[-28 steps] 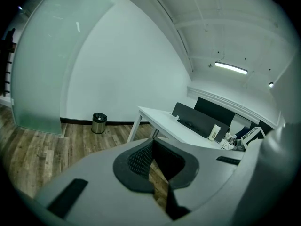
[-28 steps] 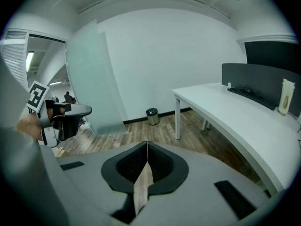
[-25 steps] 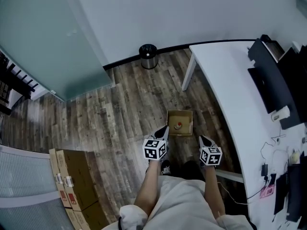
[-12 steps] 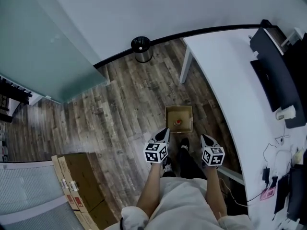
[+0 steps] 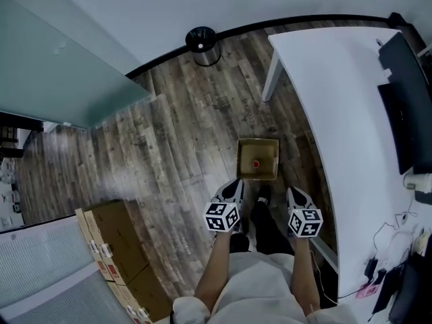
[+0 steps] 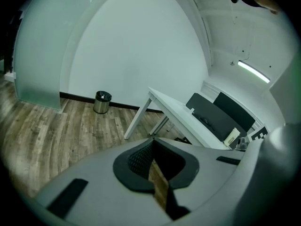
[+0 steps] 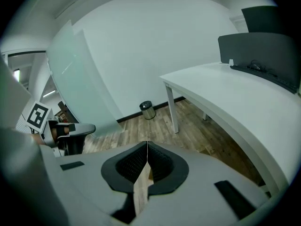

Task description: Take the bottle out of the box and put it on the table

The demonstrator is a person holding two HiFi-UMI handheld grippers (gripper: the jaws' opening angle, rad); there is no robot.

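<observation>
Cardboard box (image 5: 267, 154) sits low; left gripper (image 5: 233, 187) and right gripper (image 5: 294, 194), jaws pressed together, risk toppling its bottle (image 5: 256, 164) unless spread first.

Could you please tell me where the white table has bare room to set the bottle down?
The white table is bare along its far end, from the corner over its leg to the dark monitor. Nearer the person's right side it is crowded with cables and plugs. The bottle is in the box on the floor.
</observation>
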